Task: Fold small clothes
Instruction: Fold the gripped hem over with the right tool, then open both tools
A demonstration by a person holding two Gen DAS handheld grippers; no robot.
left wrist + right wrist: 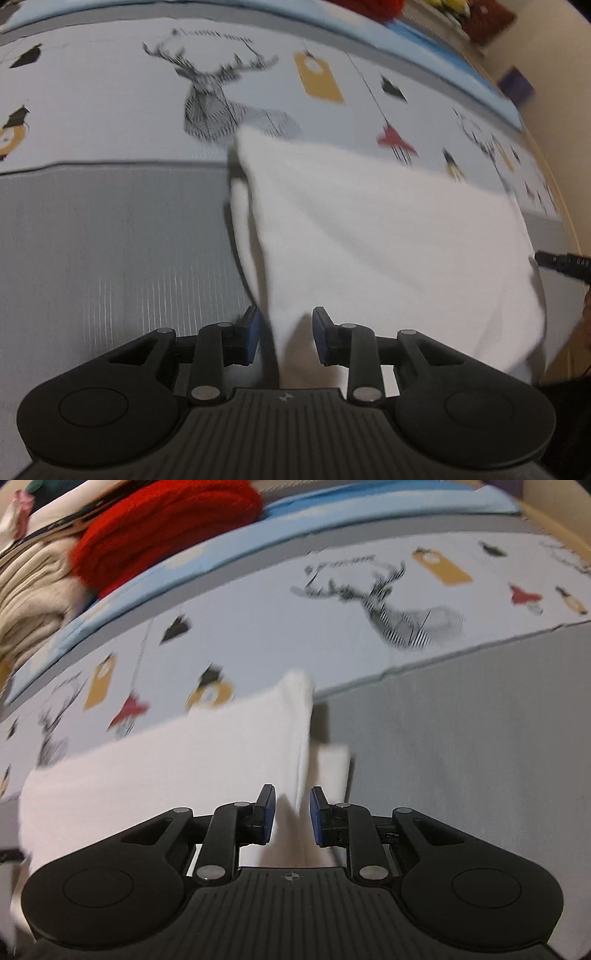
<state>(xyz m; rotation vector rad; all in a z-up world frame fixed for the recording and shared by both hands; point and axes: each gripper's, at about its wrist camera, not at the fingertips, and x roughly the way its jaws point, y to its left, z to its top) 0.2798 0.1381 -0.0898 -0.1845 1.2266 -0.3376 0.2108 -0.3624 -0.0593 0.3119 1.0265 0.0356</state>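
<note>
White garment (388,236), deer-print sheet (110,107)

Bed's got a printed sheet (110,110) with deer heads and yellow tags, plus a grey striped section (110,240). Beige wall (554,55) behind, red knit (166,528) and cream knit (29,590) piled up.

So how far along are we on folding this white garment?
Early to midway, as far as I can tell. Done: a red folded item and a beige one sit stacked at the bed's far edge. In hand: the white garment hangs between both tongs, left and right, whose jaws stand apart with cloth between them. Left: laying it flat on the printed sheet and finishing the fold.
</note>
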